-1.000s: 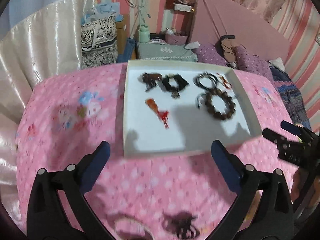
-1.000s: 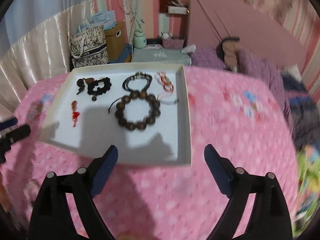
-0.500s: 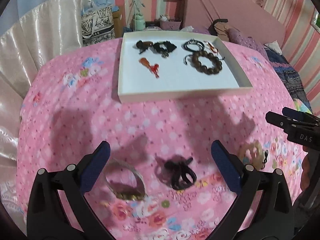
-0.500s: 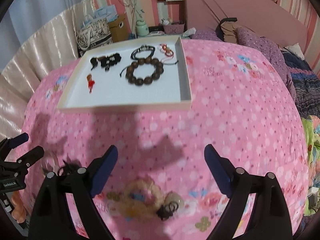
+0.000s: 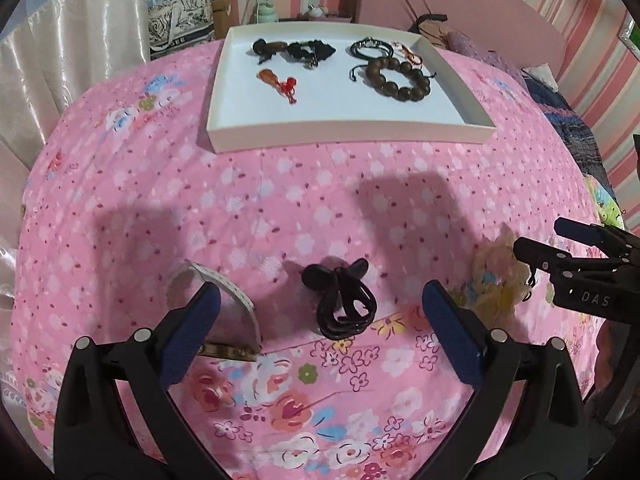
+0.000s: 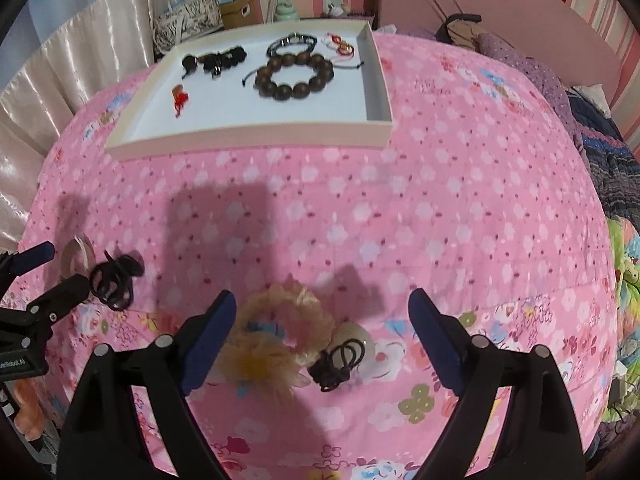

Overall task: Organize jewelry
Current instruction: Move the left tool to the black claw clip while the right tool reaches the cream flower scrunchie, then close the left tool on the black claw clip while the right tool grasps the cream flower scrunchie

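A white tray (image 5: 352, 130) sits at the far side of the pink floral cloth and holds a brown bead bracelet (image 5: 398, 77), black cords and a red charm. My left gripper (image 5: 320, 326) is open above a black cord ornament (image 5: 340, 300). A white bangle (image 5: 224, 284) lies by its left finger. My right gripper (image 6: 322, 330) is open over a peach fabric scrunchie (image 6: 276, 336) and a pale stone with a black knotted cord (image 6: 340, 360). The tray (image 6: 248, 142) and bead bracelet (image 6: 296, 74) also show in the right wrist view.
The cloth covers a rounded surface that drops off on all sides. Behind the tray stand a patterned bag (image 5: 180, 12) and a pink headboard (image 5: 480, 12). Shiny curtain (image 5: 60, 60) hangs at the left. Bedding lies at the right (image 6: 600, 140).
Both grippers have pulled back from the tray toward the near edge. The loose ornaments, bangle and scrunchie now lie between or beside the fingers. Both stay open.
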